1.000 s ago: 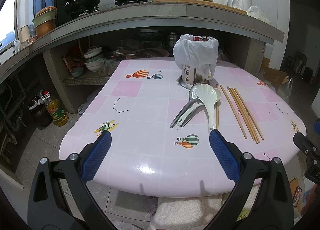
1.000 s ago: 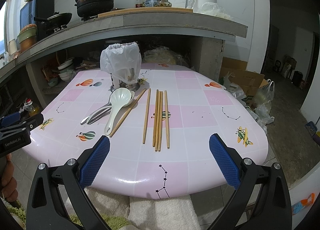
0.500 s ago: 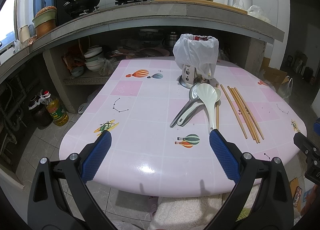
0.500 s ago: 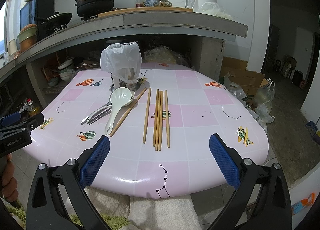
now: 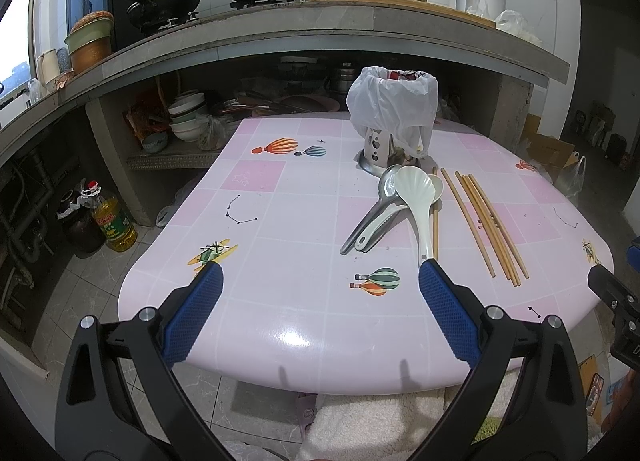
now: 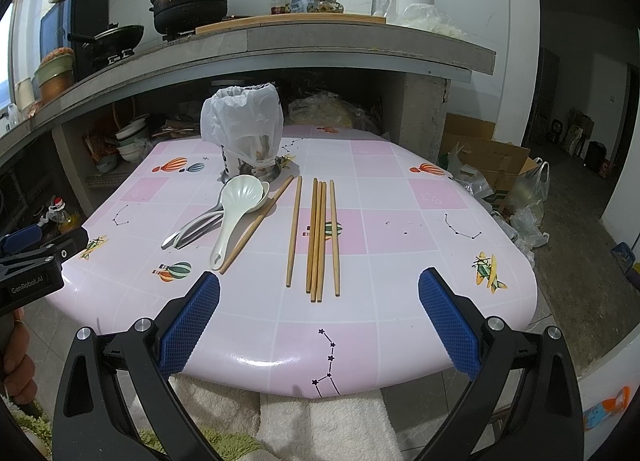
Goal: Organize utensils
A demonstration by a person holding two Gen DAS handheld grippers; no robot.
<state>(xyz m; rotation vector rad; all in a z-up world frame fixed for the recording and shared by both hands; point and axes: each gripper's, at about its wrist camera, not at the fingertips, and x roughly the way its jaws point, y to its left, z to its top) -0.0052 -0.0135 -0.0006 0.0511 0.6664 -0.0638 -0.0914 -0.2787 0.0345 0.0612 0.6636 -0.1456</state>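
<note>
A metal utensil holder lined with a white plastic bag (image 5: 390, 117) (image 6: 244, 129) stands at the back of the pink table (image 5: 280, 301) (image 6: 380, 321). In front of it lie a large white ladle (image 5: 416, 201) (image 6: 236, 205), metal and white spoons (image 5: 370, 221) (image 6: 192, 231), and several wooden chopsticks (image 5: 486, 225) (image 6: 318, 237). My left gripper (image 5: 318, 285) is open and empty above the table's near edge. My right gripper (image 6: 318, 293) is open and empty, just short of the chopsticks' near ends.
A concrete counter (image 5: 320, 29) with pots and bottles overhangs the far side. Bowls (image 5: 186, 117) sit on the shelf beneath. An oil bottle (image 5: 110, 221) stands on the floor at left. Cardboard boxes and bags (image 6: 492, 169) lie at right. A white towel (image 6: 320, 421) hangs below the near edge.
</note>
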